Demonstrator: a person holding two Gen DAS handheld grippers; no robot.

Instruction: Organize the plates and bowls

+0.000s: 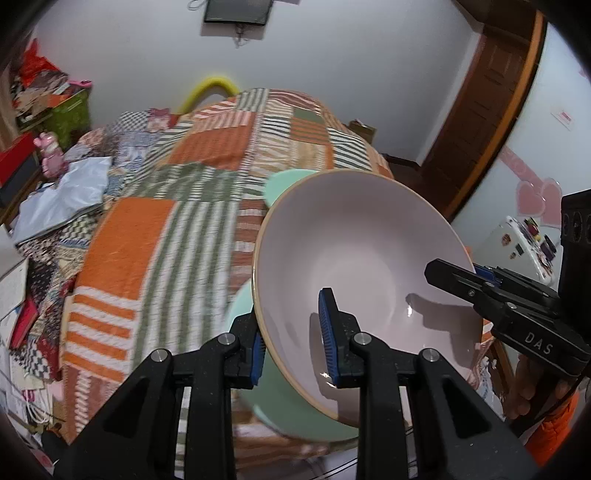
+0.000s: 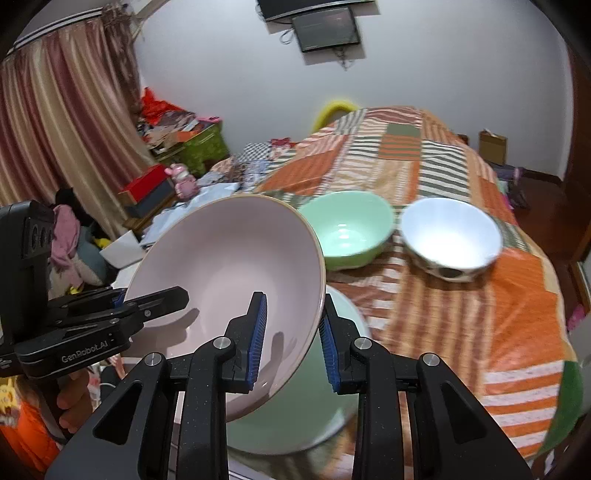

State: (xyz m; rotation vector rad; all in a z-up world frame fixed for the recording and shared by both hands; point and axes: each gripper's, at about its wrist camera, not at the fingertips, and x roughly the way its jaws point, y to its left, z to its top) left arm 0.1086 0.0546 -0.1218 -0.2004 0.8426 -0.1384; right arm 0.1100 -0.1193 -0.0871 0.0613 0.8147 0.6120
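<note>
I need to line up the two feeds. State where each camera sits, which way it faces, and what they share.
Left wrist: on the left tool, facing across the patchwork table; shows its fingers and the right tool.
Right wrist: on the right tool, facing the green bowl and white bowl; shows the left tool.
Shared: the pink bowl, clamped at opposite rims, and the pale green plate under it.

Pale walls (image 2: 229, 74) with a mounted screen (image 2: 327, 31), striped curtains (image 2: 55, 110), a wooden door (image 1: 491, 92).
</note>
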